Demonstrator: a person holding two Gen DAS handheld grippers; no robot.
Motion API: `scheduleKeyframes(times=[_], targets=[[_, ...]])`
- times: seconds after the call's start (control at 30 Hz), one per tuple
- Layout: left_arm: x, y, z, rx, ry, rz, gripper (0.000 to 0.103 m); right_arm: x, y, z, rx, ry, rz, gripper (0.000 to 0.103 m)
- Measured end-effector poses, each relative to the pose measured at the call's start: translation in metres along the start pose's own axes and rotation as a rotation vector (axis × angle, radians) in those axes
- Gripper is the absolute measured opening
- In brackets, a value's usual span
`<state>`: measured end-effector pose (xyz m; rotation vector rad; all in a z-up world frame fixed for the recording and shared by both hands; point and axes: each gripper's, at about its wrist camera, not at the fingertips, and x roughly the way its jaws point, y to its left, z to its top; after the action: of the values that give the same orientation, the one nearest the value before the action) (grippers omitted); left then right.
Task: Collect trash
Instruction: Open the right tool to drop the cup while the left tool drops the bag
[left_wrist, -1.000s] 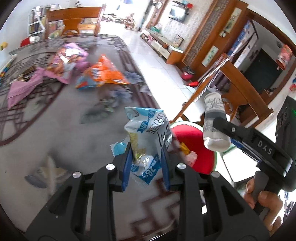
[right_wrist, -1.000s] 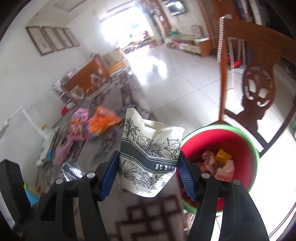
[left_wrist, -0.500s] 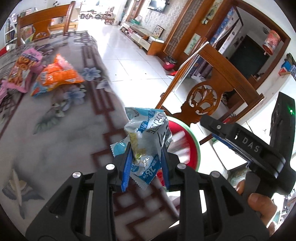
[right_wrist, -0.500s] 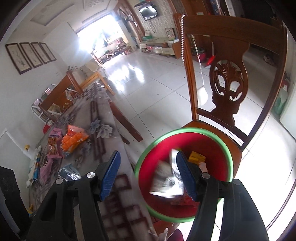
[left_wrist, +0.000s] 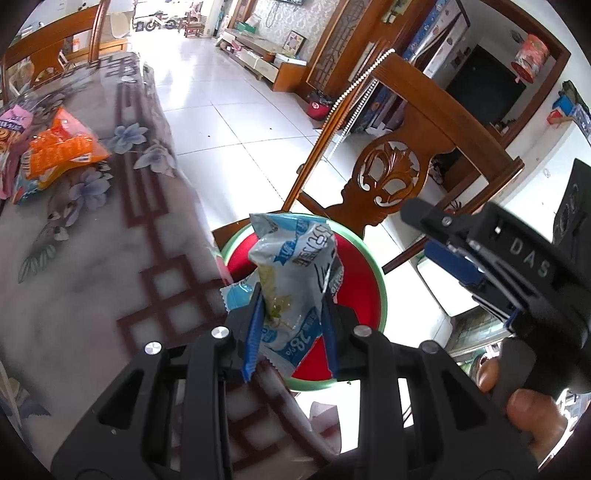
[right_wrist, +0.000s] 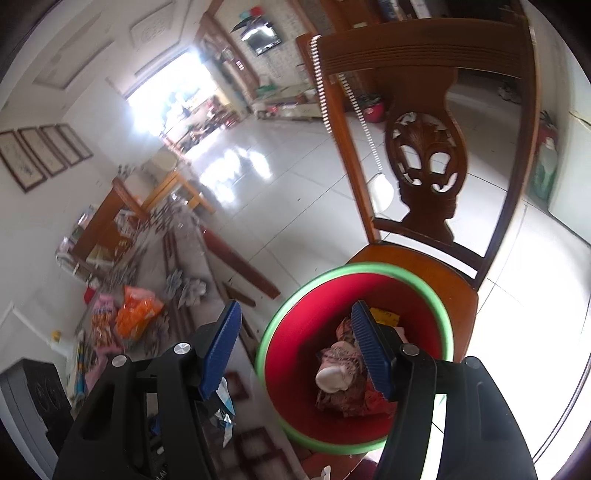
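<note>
My left gripper (left_wrist: 291, 332) is shut on a crumpled blue and white snack wrapper (left_wrist: 295, 266), held over the table edge just in front of the red basin. That basin has a green rim (left_wrist: 380, 280) and stands on a wooden chair seat. My right gripper (right_wrist: 295, 347) is open and empty, its right finger above the basin (right_wrist: 424, 280). A patterned paper cup (right_wrist: 332, 376) lies on its side in the basin among other scraps. In the left wrist view the right gripper (left_wrist: 428, 236) reaches in from the right, with a hand (left_wrist: 524, 406) on its handle.
An orange snack packet (left_wrist: 62, 151) and a pink packet (left_wrist: 11, 122) lie further back on the flowered tablecloth (left_wrist: 92, 258). The carved chair back (right_wrist: 428, 166) rises behind the basin. White tiled floor (right_wrist: 295, 192) stretches beyond the table edge.
The paper cup has left my right gripper and dropped into the basin. Both grippers have swung from over the table toward the basin and chair. The left still holds the wrapper.
</note>
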<state>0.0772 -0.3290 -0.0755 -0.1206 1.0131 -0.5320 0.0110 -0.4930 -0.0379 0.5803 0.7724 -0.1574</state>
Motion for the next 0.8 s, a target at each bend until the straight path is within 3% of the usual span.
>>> scheduleKeyframes(times=[0.37, 0.5, 0.8], targets=[[0.010, -0.009, -0.001, 0.025, 0.030, -0.019, 0.028, -0.002, -0.007, 0.004, 0.025, -0.034, -0.016, 0.070], [0.008, -0.008, -0.003, 0.025, 0.022, -0.029, 0.048, -0.002, -0.007, 0.005, 0.038, -0.043, -0.024, 0.071], [-0.004, -0.001, -0.007, 0.002, 0.009, -0.036, 0.055, 0.002, 0.000, 0.004, 0.024, -0.026, -0.026, 0.074]])
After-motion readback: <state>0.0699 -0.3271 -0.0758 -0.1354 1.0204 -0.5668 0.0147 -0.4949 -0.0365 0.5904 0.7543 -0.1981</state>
